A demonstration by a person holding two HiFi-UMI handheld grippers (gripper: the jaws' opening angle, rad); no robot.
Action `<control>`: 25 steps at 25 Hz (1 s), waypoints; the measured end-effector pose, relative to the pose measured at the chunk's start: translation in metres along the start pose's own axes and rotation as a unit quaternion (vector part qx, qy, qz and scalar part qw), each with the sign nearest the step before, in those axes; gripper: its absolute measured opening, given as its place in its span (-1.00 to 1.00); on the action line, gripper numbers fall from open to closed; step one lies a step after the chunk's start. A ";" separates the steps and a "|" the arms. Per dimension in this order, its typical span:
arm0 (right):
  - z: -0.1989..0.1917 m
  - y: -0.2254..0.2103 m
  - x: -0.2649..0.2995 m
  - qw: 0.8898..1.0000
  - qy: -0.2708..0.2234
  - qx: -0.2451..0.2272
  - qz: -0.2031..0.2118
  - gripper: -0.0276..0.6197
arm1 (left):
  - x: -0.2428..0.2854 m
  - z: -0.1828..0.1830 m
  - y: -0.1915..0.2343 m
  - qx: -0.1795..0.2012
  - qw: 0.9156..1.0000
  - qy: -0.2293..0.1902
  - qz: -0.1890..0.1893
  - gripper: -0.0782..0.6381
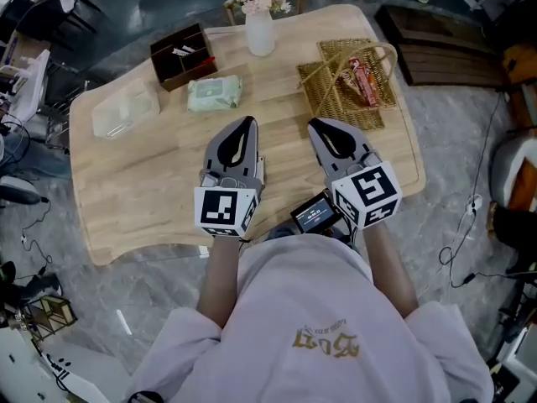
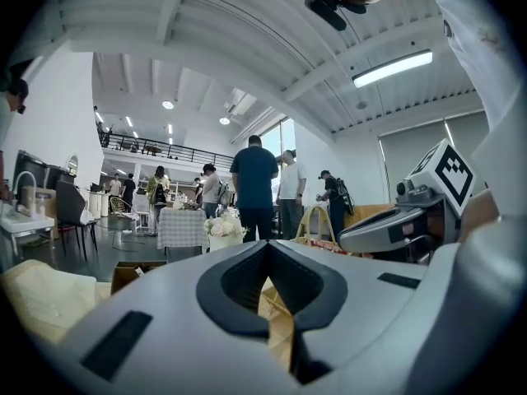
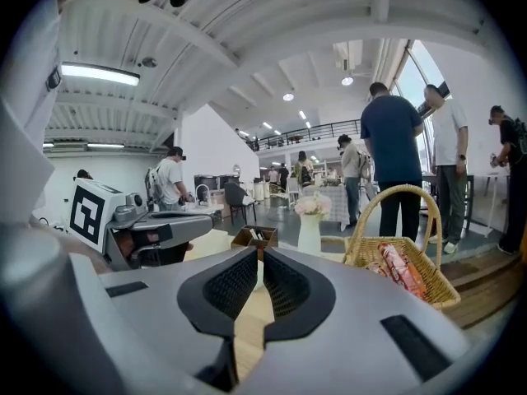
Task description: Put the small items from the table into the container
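Note:
Both grippers hover side by side over the near half of the wooden table [image 1: 134,183]. My left gripper [image 1: 246,123] is shut with nothing in it, its jaws meeting at the tip [image 2: 268,243]. My right gripper [image 1: 315,127] is also shut and empty [image 3: 260,252]. A wicker basket [image 1: 329,99] with a handle stands at the far right, ahead of the right gripper, and holds red snack packs [image 1: 362,82]. A green pack of wet wipes [image 1: 214,93] lies ahead of the left gripper. In the right gripper view the basket [image 3: 362,253] is close on the right.
A dark brown open box [image 1: 182,55] and a white vase with flowers [image 1: 260,25] stand at the table's far side. A clear plastic box [image 1: 126,112] sits at the far left. Several people stand beyond the table. Chairs and cables surround it.

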State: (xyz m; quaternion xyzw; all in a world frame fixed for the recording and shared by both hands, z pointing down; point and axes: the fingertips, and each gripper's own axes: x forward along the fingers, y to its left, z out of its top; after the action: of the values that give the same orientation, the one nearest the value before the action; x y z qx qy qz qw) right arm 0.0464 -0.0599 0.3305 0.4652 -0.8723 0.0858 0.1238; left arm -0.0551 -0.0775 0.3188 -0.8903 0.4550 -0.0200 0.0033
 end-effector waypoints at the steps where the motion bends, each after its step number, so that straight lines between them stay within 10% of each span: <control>1: -0.005 0.002 0.003 1.000 0.009 0.002 0.004 -0.85 | -0.001 -0.005 0.002 -0.001 1.000 0.007 0.004 -0.79; 25: -0.136 0.095 0.082 0.975 0.177 -0.030 0.132 -0.64 | -0.069 -0.143 0.057 -0.053 0.985 0.141 0.081 -0.79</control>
State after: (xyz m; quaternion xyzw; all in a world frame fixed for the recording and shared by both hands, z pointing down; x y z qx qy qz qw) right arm -0.0585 -0.0358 0.4814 0.3196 -0.8922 0.1560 0.2783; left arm -0.1475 -0.0535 0.4576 -0.8377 0.5217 -0.1208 -0.1069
